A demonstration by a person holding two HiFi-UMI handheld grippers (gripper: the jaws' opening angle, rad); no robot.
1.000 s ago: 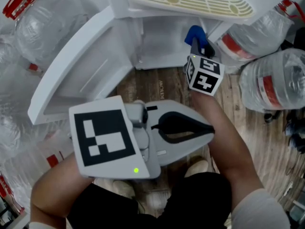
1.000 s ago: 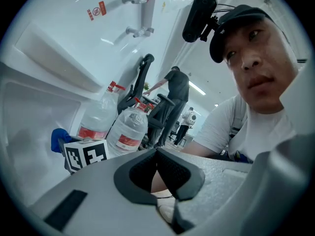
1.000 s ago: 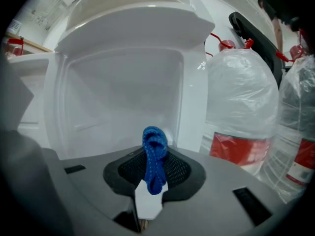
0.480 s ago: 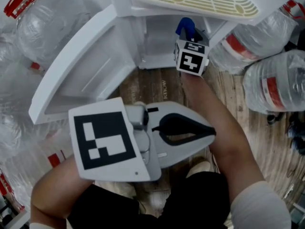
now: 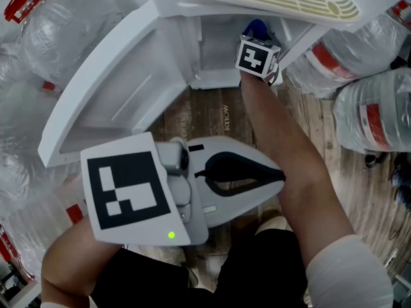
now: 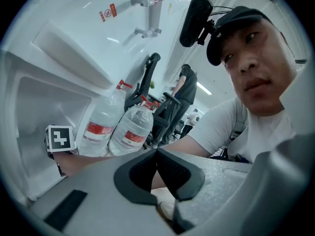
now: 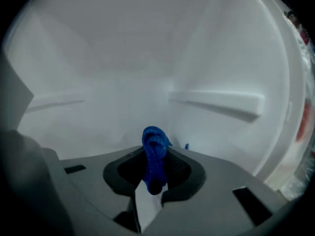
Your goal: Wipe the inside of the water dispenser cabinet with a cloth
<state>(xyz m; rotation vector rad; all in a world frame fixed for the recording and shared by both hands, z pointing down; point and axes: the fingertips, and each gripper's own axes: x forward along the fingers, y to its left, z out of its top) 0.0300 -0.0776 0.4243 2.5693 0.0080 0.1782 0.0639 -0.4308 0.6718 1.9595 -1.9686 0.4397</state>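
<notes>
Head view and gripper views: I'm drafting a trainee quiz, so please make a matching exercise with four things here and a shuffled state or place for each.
1 blue cloth
2 white cabinet door
3 clear red-labelled water bottle
4 left gripper

A swung open
B shut, empty
C clamped in the right gripper
D on the wooden floor

Pairs: 1-C, 2-A, 3-D, 4-B

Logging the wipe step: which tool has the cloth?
The right tool, inside the cabinet, is shut on the blue cloth; the left tool is shut, empty, outside it.
</notes>
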